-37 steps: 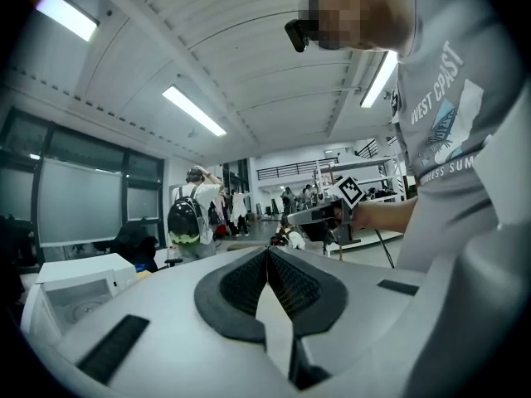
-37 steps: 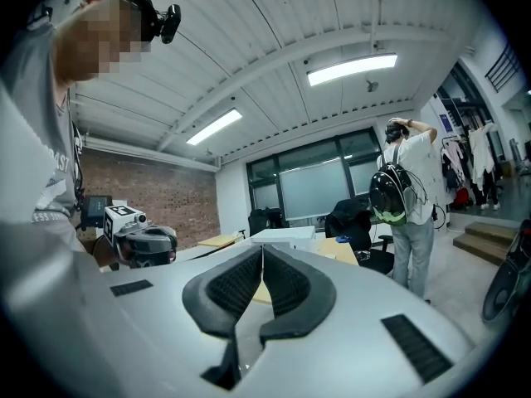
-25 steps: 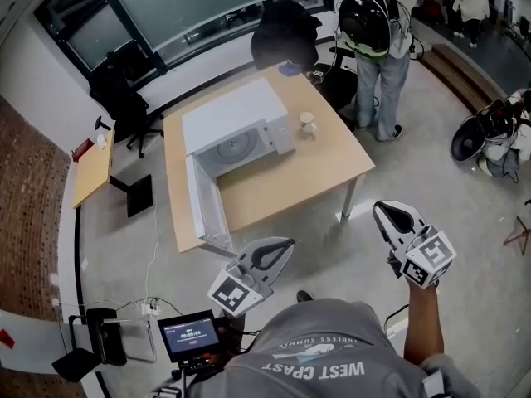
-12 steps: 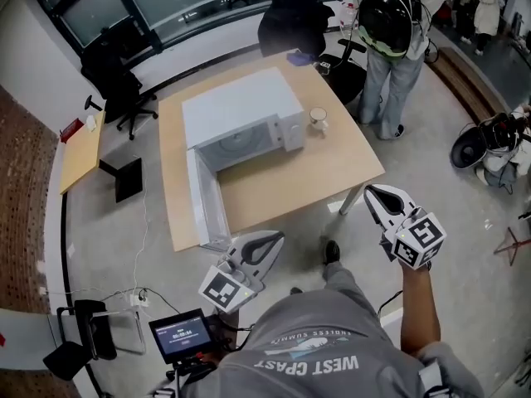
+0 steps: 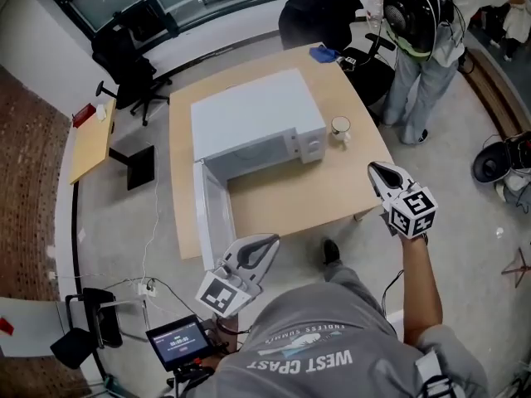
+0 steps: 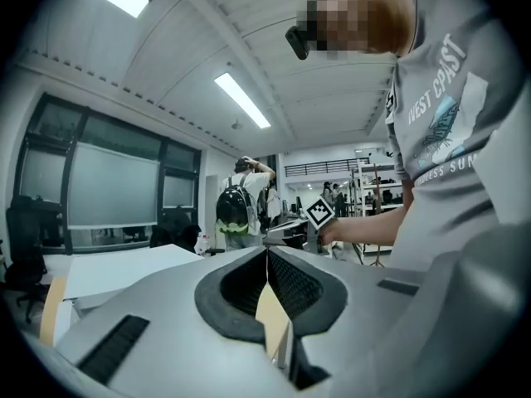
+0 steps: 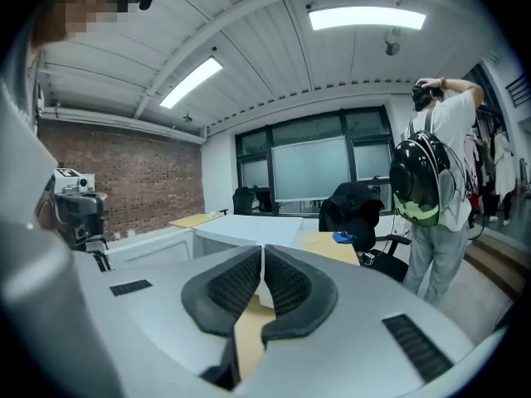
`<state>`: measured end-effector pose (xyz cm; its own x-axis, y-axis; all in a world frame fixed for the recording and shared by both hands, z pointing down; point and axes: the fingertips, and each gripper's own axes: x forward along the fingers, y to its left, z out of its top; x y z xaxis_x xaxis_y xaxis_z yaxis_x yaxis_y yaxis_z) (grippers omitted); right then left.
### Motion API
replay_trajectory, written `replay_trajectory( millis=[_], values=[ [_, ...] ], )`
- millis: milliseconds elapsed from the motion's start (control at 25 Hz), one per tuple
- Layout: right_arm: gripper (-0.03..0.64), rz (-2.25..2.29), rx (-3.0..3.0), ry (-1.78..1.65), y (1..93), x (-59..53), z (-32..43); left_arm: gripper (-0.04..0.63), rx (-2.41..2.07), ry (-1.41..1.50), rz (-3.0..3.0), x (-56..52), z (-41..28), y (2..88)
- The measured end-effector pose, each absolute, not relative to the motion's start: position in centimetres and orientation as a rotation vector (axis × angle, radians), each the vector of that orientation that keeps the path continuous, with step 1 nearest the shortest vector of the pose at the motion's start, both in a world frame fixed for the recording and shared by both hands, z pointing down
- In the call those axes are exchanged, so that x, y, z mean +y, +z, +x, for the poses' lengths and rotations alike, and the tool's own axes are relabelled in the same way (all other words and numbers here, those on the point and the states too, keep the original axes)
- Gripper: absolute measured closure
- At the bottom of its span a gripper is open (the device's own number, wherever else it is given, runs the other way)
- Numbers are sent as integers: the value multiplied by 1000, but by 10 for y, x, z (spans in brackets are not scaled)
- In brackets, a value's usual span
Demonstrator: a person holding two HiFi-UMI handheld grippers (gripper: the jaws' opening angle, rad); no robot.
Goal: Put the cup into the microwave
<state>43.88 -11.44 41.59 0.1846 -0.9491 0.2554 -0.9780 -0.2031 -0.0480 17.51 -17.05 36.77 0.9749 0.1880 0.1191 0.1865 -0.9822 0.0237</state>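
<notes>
A small white cup (image 5: 340, 126) stands on the wooden table (image 5: 332, 191), just right of the white microwave (image 5: 257, 123). The microwave's door (image 5: 214, 222) hangs open toward me at its left. My right gripper (image 5: 375, 169) is shut and empty, its tip over the table's near right corner, short of the cup. My left gripper (image 5: 270, 240) is shut and empty too, just off the table's near edge beside the open door. In the left gripper view the pads of the left gripper (image 6: 267, 251) meet, and in the right gripper view the right gripper (image 7: 262, 249) shows pads meeting.
A person with a black backpack (image 5: 419, 11) stands beyond the table's far right corner. A dark office chair (image 5: 319, 11) sits behind the table, another chair (image 5: 124, 56) at far left. A blue item (image 5: 325, 54) lies on the table's back edge. A small screen (image 5: 176, 340) stands by my left side.
I have stepped closer to the table. Both grippers moved forward toward it, the right one farther, from over the floor to the table's near right corner.
</notes>
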Motion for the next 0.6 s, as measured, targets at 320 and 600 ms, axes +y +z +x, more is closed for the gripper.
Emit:
replay_trajectory(
  millis=[320, 600],
  values=[
    [464, 2226, -1850, 564, 516, -194, 544, 574, 167, 312, 3054, -210, 232, 392],
    [457, 2094, -1727, 722, 626, -241, 608, 574, 54, 400, 2990, -240, 268, 419]
  ],
)
